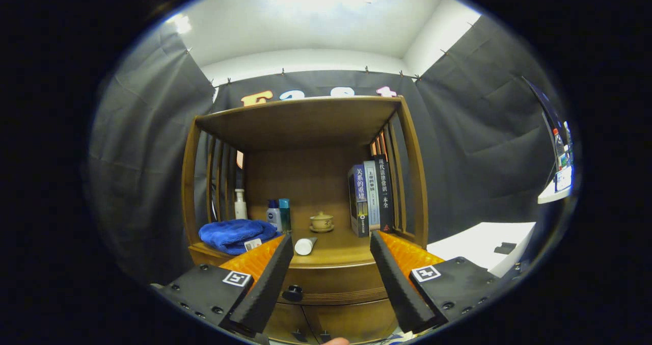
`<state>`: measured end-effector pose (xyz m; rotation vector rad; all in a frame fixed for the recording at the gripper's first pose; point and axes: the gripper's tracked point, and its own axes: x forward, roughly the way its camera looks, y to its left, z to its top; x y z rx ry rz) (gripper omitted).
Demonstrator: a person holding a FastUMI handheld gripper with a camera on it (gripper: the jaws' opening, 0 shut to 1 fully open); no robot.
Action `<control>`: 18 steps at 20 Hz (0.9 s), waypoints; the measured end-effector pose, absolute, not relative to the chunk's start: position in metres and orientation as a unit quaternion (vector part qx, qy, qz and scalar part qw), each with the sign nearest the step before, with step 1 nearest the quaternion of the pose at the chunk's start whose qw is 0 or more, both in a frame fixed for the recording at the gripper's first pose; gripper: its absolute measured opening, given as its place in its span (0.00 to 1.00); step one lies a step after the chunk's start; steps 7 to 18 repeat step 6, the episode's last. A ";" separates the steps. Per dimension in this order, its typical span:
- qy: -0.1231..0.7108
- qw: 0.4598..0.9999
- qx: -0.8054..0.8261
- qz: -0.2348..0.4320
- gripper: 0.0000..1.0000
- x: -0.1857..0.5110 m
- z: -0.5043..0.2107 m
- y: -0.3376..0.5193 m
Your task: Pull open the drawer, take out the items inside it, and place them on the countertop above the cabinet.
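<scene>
Blue towel heaped at countertop's left end, pump bottle and two small bottles behind it.

White tube lying near front edge; whether from drawer, can't tell.

Lidded cup mid-shelf, books upright at right slats.

Drawer below looks shut, contents hidden, knob just beside my left finger.

My gripper wide open, holding nothing, squared to drawer front, presumably for the knob.

The gripper's spread fingers hide both ends of the drawer. The blue towel hides the bottle bases beyond the left finger.
</scene>
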<state>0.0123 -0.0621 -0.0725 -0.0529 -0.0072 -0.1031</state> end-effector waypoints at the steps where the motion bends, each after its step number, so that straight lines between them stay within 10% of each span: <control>1: 0.004 0.998 -0.032 -0.055 0.98 0.012 -0.073 -0.061; 18: 0.023 0.999 -0.037 -0.029 0.98 0.038 -0.076 -0.038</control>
